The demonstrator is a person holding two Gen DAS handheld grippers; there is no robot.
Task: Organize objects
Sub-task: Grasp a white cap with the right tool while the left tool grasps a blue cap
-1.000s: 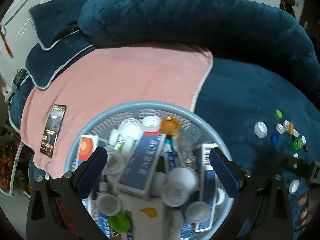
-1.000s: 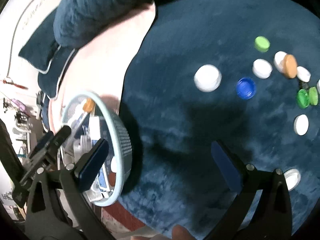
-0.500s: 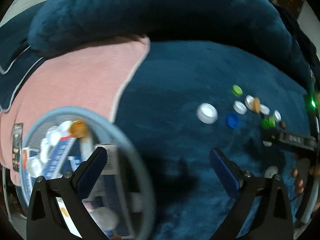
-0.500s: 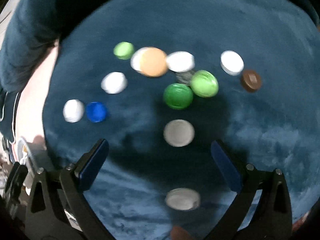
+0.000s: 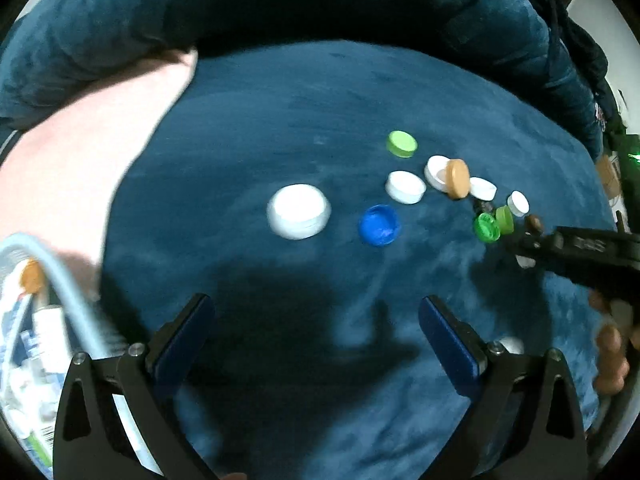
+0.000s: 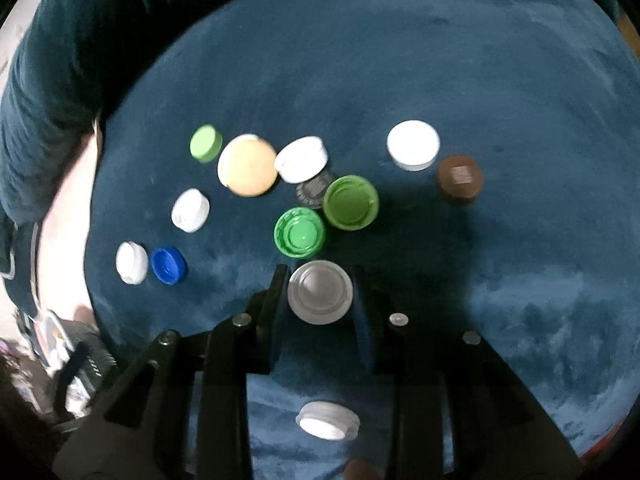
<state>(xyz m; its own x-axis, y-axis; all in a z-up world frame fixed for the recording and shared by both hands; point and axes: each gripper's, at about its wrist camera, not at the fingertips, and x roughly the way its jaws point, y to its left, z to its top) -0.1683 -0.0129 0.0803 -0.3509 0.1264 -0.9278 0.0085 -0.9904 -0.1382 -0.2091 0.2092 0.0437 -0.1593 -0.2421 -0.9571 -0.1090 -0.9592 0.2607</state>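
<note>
Since a second ago both grippers have swung away from the blue mesh basket and over the scattered bottle caps on the dark blue blanket, and the right gripper, then spread wide, has clamped onto a cap.

Taking the bright green cap as the landmark: far to its left lie a white cap and a blue cap, touching side by side. Up and left of it sit another white cap, a small light green cap and a large tan cap. Just right of the landmark, touching it, lies an olive-green cap with its hollow side up. Directly below the landmark, the grey cap lies flat, round with no long axis, hollow face up, pinched between the right gripper's blue pads. Far right sits a brown cap.

The left gripper hangs over bare blanket, its jaws wide apart and empty, the basket's rim at its left.
</note>
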